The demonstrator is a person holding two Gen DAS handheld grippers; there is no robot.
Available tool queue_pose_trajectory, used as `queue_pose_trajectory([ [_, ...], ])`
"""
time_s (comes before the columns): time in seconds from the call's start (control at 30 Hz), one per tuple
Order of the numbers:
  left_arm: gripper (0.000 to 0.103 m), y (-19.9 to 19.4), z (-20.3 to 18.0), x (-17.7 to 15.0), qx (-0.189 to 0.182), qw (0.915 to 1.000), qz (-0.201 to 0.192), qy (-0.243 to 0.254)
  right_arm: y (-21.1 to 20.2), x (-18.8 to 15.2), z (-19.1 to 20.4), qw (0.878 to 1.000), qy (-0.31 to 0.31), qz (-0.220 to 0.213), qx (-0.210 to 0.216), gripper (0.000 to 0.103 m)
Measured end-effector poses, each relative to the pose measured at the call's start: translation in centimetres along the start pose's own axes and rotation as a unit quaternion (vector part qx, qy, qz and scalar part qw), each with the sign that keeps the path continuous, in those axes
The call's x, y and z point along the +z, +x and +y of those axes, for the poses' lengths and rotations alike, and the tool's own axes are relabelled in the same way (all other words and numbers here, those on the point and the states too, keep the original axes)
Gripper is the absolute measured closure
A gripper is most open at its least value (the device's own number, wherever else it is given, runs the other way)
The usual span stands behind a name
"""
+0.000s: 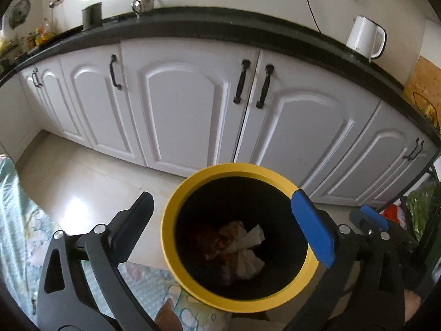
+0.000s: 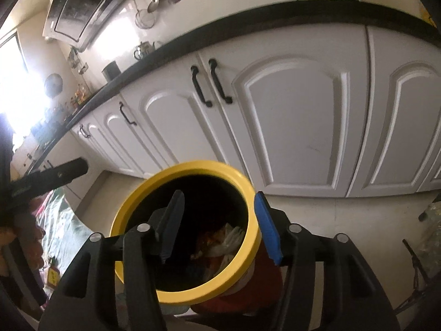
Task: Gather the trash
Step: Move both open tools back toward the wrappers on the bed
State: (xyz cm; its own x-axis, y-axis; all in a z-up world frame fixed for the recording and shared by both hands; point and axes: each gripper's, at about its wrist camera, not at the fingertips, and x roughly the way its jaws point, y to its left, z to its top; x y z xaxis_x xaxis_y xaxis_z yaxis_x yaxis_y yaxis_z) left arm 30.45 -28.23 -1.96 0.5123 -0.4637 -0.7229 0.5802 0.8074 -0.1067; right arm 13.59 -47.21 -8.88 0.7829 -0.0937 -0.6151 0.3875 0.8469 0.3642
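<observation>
**Both tongs spread above the bin**

We find the round yellow-rimmed black plastic bin [image 1: 239,300] on the floor before white cabinet doors [image 1: 182,110]. Crumpled white paper trash [image 1: 245,244] lies inside. The left tongs [image 1: 220,227] stand spread wide, empty, over its mouth. The right tongs [image 2: 220,227] are partly spread, pinching nothing.

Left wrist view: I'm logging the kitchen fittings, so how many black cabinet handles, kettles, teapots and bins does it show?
Black cabinet handles: 5, the clearest pair at the middle doors
White kettle: 1
Metal teapot: 1
Yellow-rimmed bin: 1
Total: 8
</observation>
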Motion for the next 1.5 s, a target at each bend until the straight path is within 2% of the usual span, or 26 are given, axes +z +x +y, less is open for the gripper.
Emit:
queue_pose_trajectory([
  [0.2,0.011,-2.3,0.7,-0.3,0.012,0.9996,-0.023,-0.01,-2.0,1.0,0.5,1.0,-0.01,-0.029,-0.003,0.039],
  [0.3,0.011,-3.6,1.3,-0.7,0.013,0.9991,-0.034,-0.021,-2.7,1.3,0.9,0.999,-0.016,-0.04,-0.003,0.039],
  [0.57,0.011,-6.7,2.8,-1.5,0.024,0.9973,-0.058,-0.037,-3.7,1.5,3.0,0.998,-0.038,-0.049,0.013,0.036],
  [0.63,0.011,-7.6,3.3,-1.8,0.029,0.9967,-0.064,-0.042,-4.1,1.4,3.8,0.997,-0.048,-0.05,0.016,0.032],
  [0.83,0.011,-10.1,5.0,-3.0,0.035,0.9943,-0.081,-0.061,-5.0,1.2,6.3,0.995,-0.08,-0.056,0.028,0.028],
  [0.97,0.011,-11.9,6.2,-4.0,0.035,0.992,-0.094,-0.076,-5.8,1.2,7.7,0.993,-0.096,-0.06,0.044,0.026],
  [1.23,0.011,-16.4,9.8,-6.2,0.069,0.9844,-0.12,-0.109,-6.7,0.2,11.1,0.988,-0.119,-0.057,0.086,0.024],
  [1.5,0.011,-20.7,15.0,-9.2,0.111,0.9716,-0.135,-0.16,-6.0,-1.7,15.9,0.977,-0.152,-0.017,0.149,0.024],
])
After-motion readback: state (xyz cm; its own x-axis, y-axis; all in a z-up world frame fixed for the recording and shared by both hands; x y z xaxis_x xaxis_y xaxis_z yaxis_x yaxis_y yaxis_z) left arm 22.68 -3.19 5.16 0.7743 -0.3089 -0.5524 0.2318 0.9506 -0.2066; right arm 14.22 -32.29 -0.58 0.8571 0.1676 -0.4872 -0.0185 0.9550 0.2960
